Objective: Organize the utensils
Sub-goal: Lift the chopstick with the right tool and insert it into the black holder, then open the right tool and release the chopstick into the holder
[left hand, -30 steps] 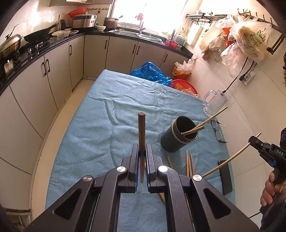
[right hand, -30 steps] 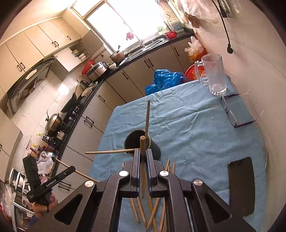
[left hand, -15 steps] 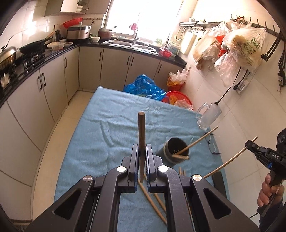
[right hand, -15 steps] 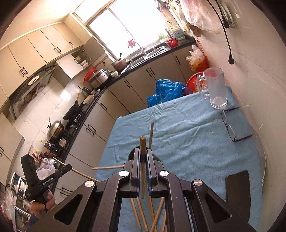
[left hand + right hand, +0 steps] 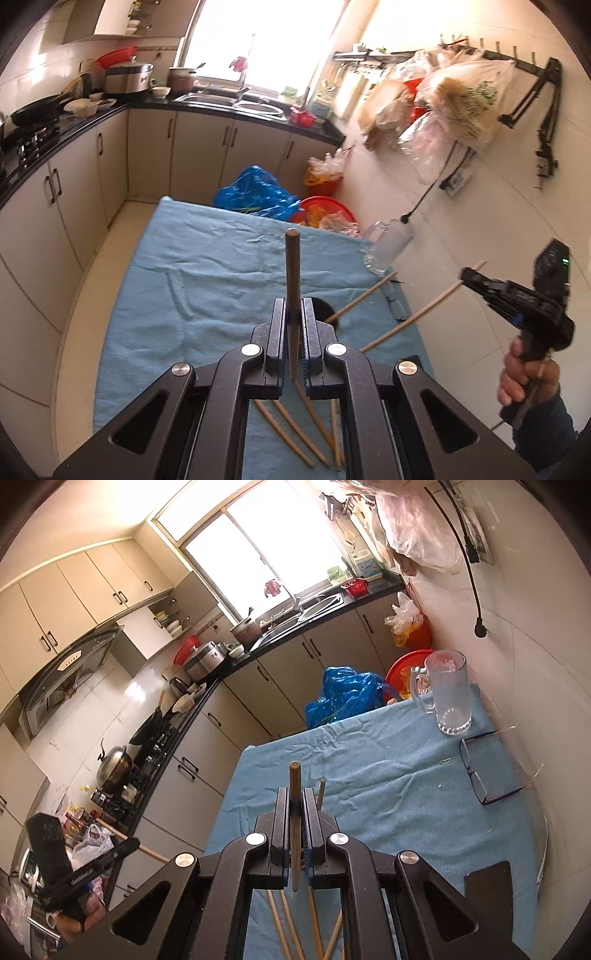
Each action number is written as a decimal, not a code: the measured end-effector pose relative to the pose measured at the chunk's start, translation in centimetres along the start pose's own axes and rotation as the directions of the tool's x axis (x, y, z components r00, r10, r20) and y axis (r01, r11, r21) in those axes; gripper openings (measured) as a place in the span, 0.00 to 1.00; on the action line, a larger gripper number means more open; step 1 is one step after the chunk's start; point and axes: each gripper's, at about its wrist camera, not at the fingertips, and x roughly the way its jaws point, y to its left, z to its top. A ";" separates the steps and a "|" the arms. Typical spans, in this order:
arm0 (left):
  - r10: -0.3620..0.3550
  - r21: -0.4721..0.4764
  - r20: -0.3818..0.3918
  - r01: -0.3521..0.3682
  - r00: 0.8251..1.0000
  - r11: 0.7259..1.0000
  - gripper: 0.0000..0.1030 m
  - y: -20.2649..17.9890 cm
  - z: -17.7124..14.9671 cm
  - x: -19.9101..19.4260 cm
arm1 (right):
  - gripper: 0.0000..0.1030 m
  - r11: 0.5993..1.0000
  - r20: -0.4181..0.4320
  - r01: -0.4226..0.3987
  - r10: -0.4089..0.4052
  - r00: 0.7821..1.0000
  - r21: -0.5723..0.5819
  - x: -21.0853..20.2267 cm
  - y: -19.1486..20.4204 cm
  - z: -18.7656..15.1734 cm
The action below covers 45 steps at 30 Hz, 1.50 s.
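The left gripper (image 5: 293,328) is clamped on a dark chopstick (image 5: 291,273) pointing toward 12 o'clock. The right gripper (image 5: 295,812) is clamped on a second chopstick (image 5: 294,794), also toward 12 o'clock. Loose chopsticks (image 5: 295,432) lie on the blue cloth (image 5: 207,280) at 6 o'clock. The holder (image 5: 327,312), at 1 o'clock, is mostly hidden.

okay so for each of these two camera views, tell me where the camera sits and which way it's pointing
Left wrist: on the left gripper, high over the blue table, facing the sink; jaws shut on a chopstick; the right gripper and hand show at the right.
Right wrist: on the right gripper, facing the same way; jaws shut on a chopstick; the left gripper shows at the lower left.
Shared: table, mug, glasses, loose chopsticks.
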 end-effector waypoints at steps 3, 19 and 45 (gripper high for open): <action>-0.029 0.006 0.013 0.029 1.000 1.000 0.06 -1.1 0.2 0.0 | 0.06 1.000 0.000 0.003 -0.003 1.000 -0.001 0.2 0.1 0.0; -0.004 0.069 0.019 0.003 1.000 0.998 0.06 -2.6 3.6 5.4 | 0.06 1.000 0.016 0.011 -0.011 1.000 0.001 1.5 0.3 1.0; 0.006 0.059 -0.115 0.001 0.993 0.998 0.06 -0.2 4.3 14.1 | 0.06 0.990 -0.061 0.130 -0.133 0.989 -0.053 9.0 0.7 -0.3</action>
